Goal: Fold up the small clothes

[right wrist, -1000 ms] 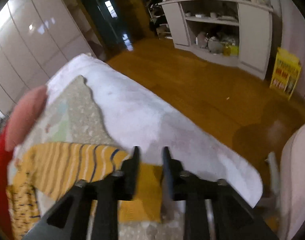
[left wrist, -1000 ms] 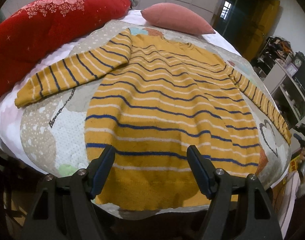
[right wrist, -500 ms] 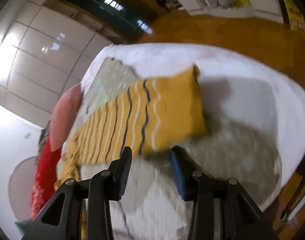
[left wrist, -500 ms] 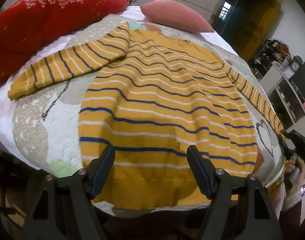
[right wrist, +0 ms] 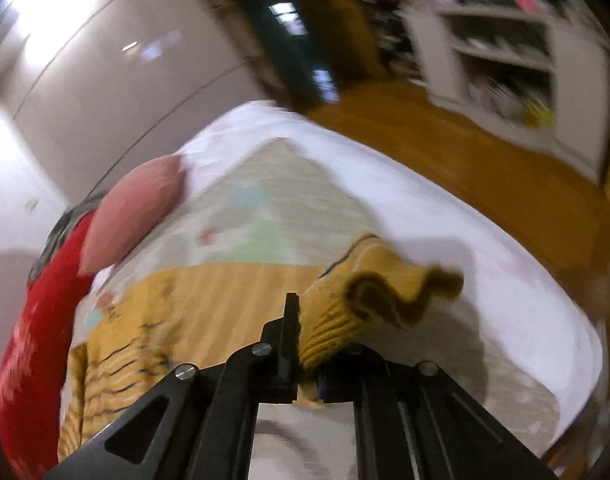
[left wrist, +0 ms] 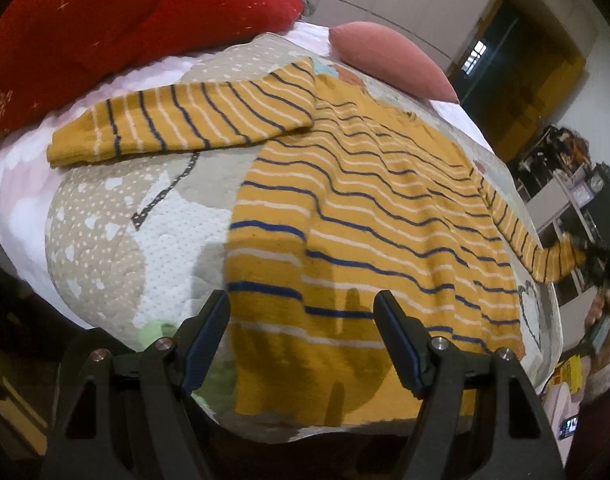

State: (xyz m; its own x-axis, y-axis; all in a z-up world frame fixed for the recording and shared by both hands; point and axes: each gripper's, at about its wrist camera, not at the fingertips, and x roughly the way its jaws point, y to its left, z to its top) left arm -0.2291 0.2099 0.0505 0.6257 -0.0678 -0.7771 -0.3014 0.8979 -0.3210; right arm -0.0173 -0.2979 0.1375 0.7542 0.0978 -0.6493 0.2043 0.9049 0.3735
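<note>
A yellow sweater with blue and white stripes lies flat on a patterned quilt on the bed. Its left sleeve stretches out to the left. My left gripper is open and empty, just above the sweater's lower left hem. My right gripper is shut on the cuff of the right sleeve and holds it lifted off the bed; it also shows in the left wrist view at the far right edge. The right wrist view is blurred.
A red blanket lies at the bed's back left, a pink pillow at the head. White shelving and a wooden floor lie beyond the bed's right side. The bed's front edge is right below my left gripper.
My right gripper has closed on the right sleeve's cuff and lifted it. My left gripper has moved closer to the hem and to the left.
</note>
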